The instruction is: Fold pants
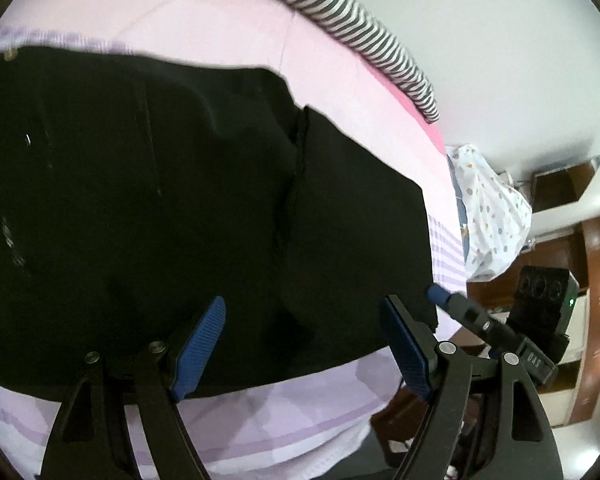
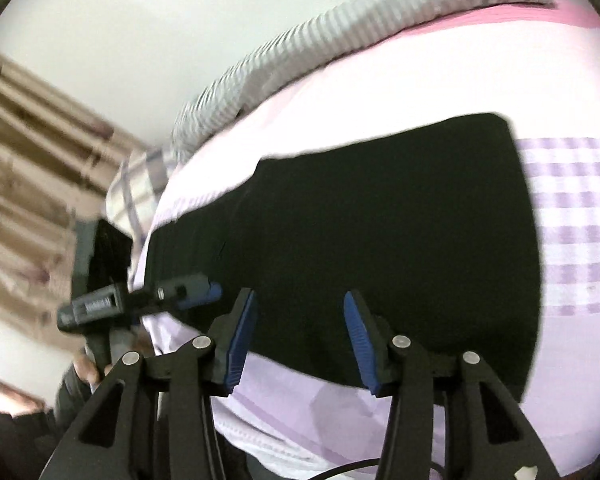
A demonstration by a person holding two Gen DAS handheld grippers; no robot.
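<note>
Pants (image 1: pixel 180 200), black, lie spread flat on the bed sheet (image 1: pixel 280 412), filling most of both wrist views; I see a seam or pocket edge running down the cloth in the left view. My left gripper (image 1: pixel 302 346) hangs over the near edge of the pants with its blue pads (image 1: pixel 200 344) spread wide and nothing between them. My right gripper (image 2: pixel 296 342) sits likewise over the near hem, jaws apart, gripping nothing. Each camera catches the other tool: in the left view the right gripper's blue tip pokes in at the pants' right corner, touching or just beside the cloth, I cannot tell which; in the right view the left gripper shows at the pants' left end, blurred. Nothing lies on top of the pants. Beyond them, a striped grey-and-white bolster or rolled blanket (image 1: pixel 364 28) runs along the far edge of the bed. A white polka-dot cloth (image 1: pixel 488 216) hangs off the bed's right end in the left view. The sheet is pale pink with lilac checked bands (image 2: pixel 576 216). The wall (image 1: pixel 500 40) behind is plain white. Brown wooden furniture (image 1: pixel 596 280) stands at right in the left view; beige patterned curtains (image 2: pixel 28 160) hang at left in the right view.
</note>
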